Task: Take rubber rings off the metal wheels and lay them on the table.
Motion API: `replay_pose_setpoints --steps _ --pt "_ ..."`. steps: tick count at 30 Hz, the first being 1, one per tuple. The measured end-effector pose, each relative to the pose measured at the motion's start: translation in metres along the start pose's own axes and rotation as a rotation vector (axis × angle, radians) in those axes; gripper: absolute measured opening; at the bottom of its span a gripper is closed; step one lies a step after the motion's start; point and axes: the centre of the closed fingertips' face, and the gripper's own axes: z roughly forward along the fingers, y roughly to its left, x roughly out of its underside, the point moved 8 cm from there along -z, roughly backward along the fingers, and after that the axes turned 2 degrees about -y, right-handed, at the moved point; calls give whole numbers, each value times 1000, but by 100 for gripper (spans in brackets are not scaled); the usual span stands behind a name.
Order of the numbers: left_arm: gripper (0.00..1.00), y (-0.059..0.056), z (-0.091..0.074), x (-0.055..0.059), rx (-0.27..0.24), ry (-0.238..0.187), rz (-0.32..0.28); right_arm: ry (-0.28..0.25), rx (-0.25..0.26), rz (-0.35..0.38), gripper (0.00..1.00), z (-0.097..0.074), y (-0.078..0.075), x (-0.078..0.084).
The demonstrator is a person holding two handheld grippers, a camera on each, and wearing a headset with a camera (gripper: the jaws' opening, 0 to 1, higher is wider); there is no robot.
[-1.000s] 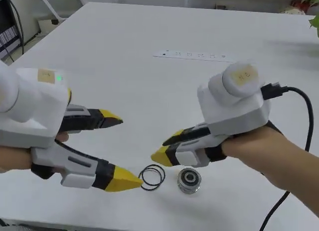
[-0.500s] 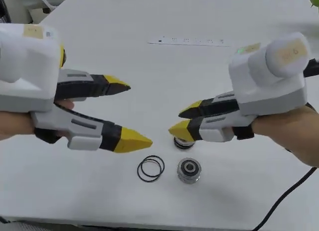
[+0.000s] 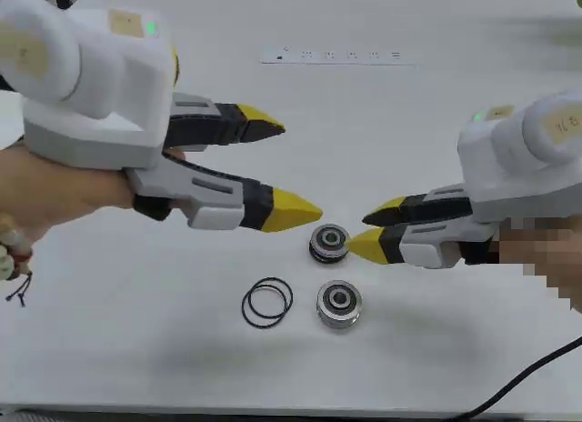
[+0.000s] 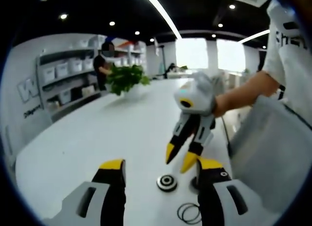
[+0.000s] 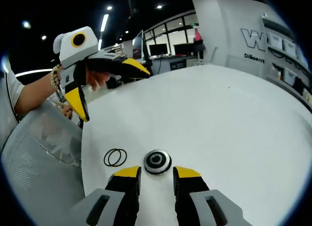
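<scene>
Two metal wheels are counted on the surface: the farther wheel and the nearer wheel. Two rubber rings are counted beside them (they overlap each other). Two grippers are seen, the left gripper and the right gripper. One power strip is counted.

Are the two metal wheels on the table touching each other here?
Apart. The head view shows a strip of bare table between the far wheel and the near wheel.
</scene>
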Motion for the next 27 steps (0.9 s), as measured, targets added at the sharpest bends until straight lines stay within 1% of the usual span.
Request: replay_pose_setpoints --steps 3,6,8,9,11,16,17,19,22,27 --pt "56 0 12 2 7 1 23 3 4 0 25 2 -2 5" --pt "52 -1 23 8 27 26 34 4 -1 -7 25 5 -3 8" --pt "51 -1 29 14 29 49 43 3 -2 -20 25 7 -4 9" --pt "49 -1 33 17 23 66 52 1 -1 -27 25 8 -6 10" --pt "44 -1 37 23 18 84 58 -5 -5 -36 26 10 -6 11" --pt "37 -3 47 40 26 129 53 -9 -21 -71 26 15 -6 11" --pt "35 -4 49 45 20 149 57 -10 -23 -79 26 16 -6 11" --pt "30 -5 51 52 6 170 68 -8 -26 -87 26 17 -7 11" --pt "27 -5 54 57 -7 170 54 -11 -34 -90 26 19 -6 11" --pt "24 -6 57 64 -13 166 9 -5 -38 -103 25 22 -6 13"
